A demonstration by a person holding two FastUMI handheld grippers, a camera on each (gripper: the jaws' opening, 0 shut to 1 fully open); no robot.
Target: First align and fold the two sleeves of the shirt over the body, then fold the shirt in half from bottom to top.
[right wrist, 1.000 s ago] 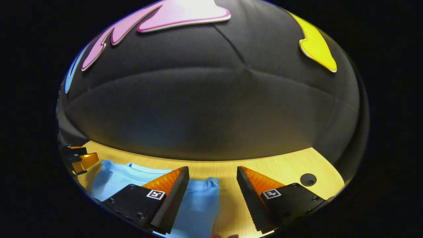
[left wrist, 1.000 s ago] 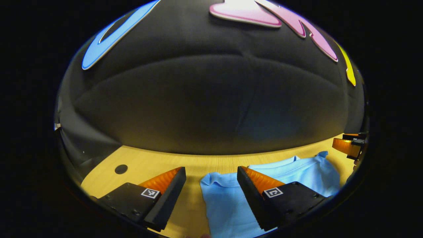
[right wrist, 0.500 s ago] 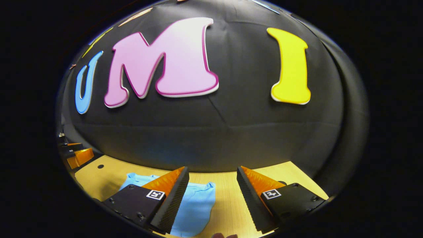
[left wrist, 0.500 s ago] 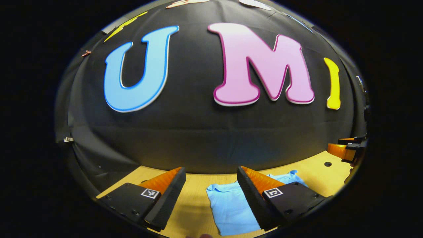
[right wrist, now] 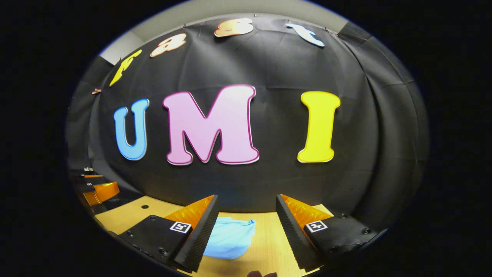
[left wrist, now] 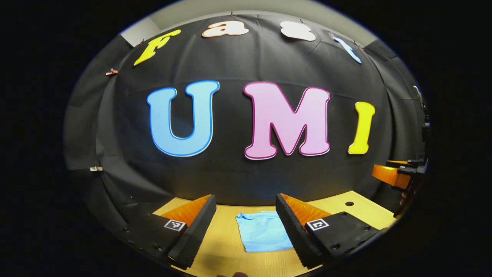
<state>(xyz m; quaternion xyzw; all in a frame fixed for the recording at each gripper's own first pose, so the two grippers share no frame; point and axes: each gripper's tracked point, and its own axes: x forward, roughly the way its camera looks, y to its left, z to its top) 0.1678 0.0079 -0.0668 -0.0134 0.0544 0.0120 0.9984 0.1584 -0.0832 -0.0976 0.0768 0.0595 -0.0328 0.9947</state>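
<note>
Now both the left tool (left wrist: 246, 219) and the right tool (right wrist: 246, 219) hang spread and empty above the folded shirt (left wrist: 262, 232) on the tabletop (left wrist: 357, 209), so backing off cleanly without snagging seems best.

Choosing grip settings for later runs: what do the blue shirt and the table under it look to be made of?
The shirt looks like soft matte knit fabric, probably cotton jersey: it lies limp, with a soft folded edge and no shine. The table looks like light wood or wood-look laminate: fine straight grain lines and a smooth, faintly glossy top. Which of the two cannot be told.
</note>
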